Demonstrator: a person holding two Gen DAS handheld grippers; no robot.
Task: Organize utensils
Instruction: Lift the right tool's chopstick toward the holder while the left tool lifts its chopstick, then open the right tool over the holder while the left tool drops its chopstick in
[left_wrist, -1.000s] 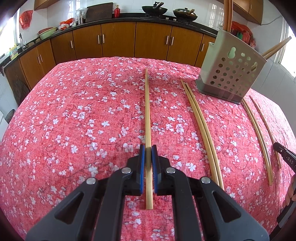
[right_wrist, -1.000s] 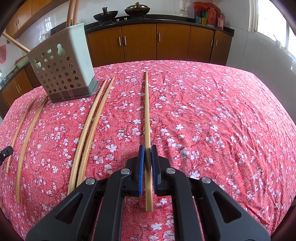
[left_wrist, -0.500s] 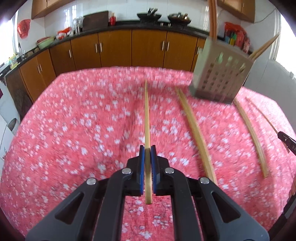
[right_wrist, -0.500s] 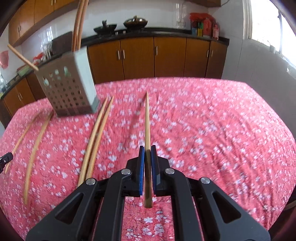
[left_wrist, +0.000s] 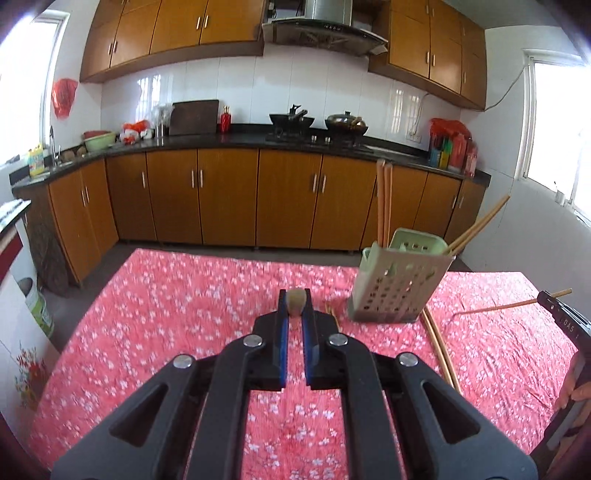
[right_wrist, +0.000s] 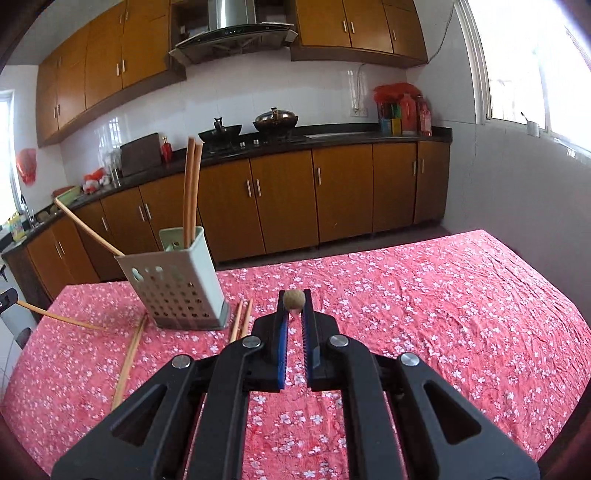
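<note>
My left gripper (left_wrist: 295, 301) is shut on a wooden chopstick (left_wrist: 296, 301), seen end-on between the pads, lifted above the table. My right gripper (right_wrist: 294, 300) is shut on another chopstick (right_wrist: 294, 299), also end-on and lifted. The perforated grey-green utensil holder (left_wrist: 397, 282) stands on the red floral tablecloth (left_wrist: 166, 302) with several chopsticks upright in it; it also shows in the right wrist view (right_wrist: 173, 280). The right gripper's tip with its chopstick (left_wrist: 495, 306) shows at the left view's right edge. The left one's chopstick (right_wrist: 59, 318) shows at the right view's left edge.
Loose chopsticks lie on the cloth beside the holder (left_wrist: 439, 347), (right_wrist: 129, 354), and a pair in front of it (right_wrist: 242, 325). Kitchen cabinets (left_wrist: 221, 195) and a counter with woks stand behind the table. A white appliance (left_wrist: 22, 314) stands at the left.
Both grippers have lifted their chopsticks off the cloth and tilted up, so each chopstick now points at the camera and the kitchen fills the view.
</note>
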